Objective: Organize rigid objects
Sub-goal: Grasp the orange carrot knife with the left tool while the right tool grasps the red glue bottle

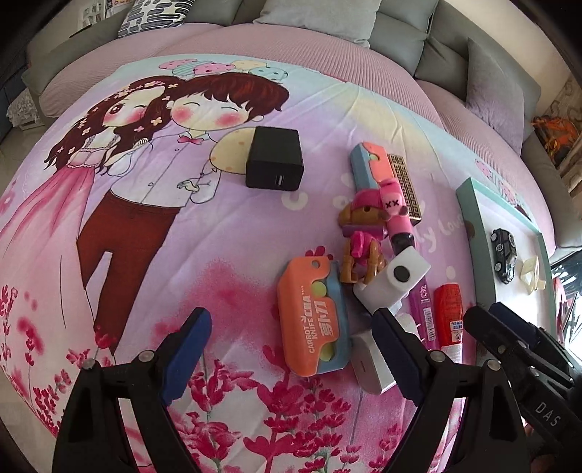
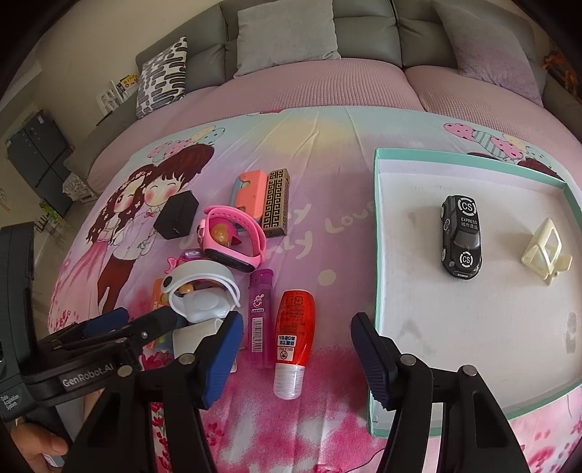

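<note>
Small rigid items lie in a pile on a cartoon-print sheet. My left gripper (image 1: 291, 349) is open above an orange carrot-knife toy (image 1: 313, 313) and a white charger (image 1: 367, 364), touching neither. My right gripper (image 2: 296, 364) is open, with a red bottle (image 2: 294, 327) lying between its fingers; the pads stand clear of it. A purple lighter (image 2: 260, 316) lies just left of the bottle. A teal-rimmed white tray (image 2: 376, 236) on the right holds a black toy car (image 2: 461, 236) and a cream stand (image 2: 543, 251).
A white watch (image 2: 203, 291), a pink watch (image 2: 232, 236), a toy dog (image 1: 363, 247), a gold-patterned box (image 2: 276, 202) and a black charger cube (image 1: 274, 158) crowd the sheet. Grey sofa cushions (image 2: 287, 32) rise behind. A hand (image 2: 36, 447) shows at the lower left.
</note>
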A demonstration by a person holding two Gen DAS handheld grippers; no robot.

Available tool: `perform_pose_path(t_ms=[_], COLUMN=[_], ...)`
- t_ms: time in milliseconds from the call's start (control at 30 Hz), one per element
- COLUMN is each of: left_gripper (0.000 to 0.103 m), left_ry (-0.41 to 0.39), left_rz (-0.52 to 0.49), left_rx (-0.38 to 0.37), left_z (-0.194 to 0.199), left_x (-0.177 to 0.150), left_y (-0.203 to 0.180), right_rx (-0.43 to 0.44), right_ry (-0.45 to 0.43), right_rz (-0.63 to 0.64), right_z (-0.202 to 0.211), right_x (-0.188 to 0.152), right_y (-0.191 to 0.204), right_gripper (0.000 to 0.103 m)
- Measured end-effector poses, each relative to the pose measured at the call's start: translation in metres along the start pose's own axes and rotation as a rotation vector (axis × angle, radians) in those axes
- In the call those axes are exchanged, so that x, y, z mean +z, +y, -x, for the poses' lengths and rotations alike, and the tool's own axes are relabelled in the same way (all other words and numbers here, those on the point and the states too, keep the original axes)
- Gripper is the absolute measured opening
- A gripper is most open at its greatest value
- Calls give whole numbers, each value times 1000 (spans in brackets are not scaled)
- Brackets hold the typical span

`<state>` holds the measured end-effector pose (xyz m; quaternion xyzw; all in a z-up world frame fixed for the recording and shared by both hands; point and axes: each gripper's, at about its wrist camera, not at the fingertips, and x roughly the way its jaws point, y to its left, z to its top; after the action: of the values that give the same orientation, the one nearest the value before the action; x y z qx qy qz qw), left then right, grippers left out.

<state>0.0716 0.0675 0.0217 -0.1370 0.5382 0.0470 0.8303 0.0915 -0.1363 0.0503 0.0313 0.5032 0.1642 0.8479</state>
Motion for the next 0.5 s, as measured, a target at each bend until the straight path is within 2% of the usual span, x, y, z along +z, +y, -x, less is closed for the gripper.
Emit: perform_pose_path(t_ms=[100, 200, 500], left_gripper=[90, 90, 90], left_ry=[12, 30, -5], left_rz=[7, 1, 74], left_rx=[3, 54, 121], left_z=[-6, -12, -5], left_x=[-1, -3, -1], left_y=[1, 4, 38], right_rx=[-3, -6, -12], right_ry=[6, 16, 27], right_rz=[-5, -1, 16], right_z=[-2, -4, -9], right_x=[0, -1, -2], right_y=[-2, -1, 3], right_gripper=[65, 65, 65])
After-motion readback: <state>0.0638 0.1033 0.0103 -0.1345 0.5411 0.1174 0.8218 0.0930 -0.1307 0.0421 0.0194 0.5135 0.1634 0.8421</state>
